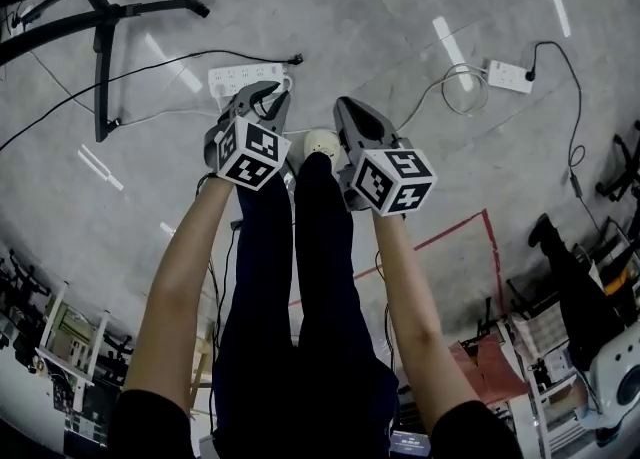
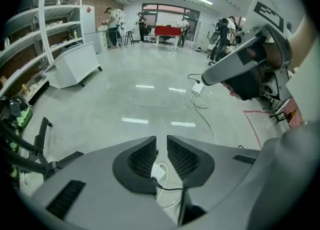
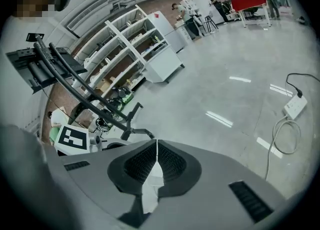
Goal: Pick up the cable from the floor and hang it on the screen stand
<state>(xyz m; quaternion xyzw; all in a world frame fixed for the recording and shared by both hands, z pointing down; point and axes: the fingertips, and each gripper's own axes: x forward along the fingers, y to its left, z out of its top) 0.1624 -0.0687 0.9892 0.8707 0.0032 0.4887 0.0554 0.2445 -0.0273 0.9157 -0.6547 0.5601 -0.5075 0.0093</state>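
1. Our left hand-held gripper [image 1: 262,97], smooth grey moulded plastic with ribbed black pads, holds its jaws a narrow slit apart, and nothing is pinched between them.
2. Our right hand-held gripper [image 1: 350,109], of the same make, has its ribbed pads meeting at the tips, closed and empty.
3. Just beyond the left one, the thin black cable [image 1: 200,55] lies on the glossy grey concrete floor [image 1: 380,37], beside a white oblong plastic power strip [image 1: 245,77].
4. Farther left, the black tubular metal screen stand [image 1: 103,37] spreads its legs on the floor.
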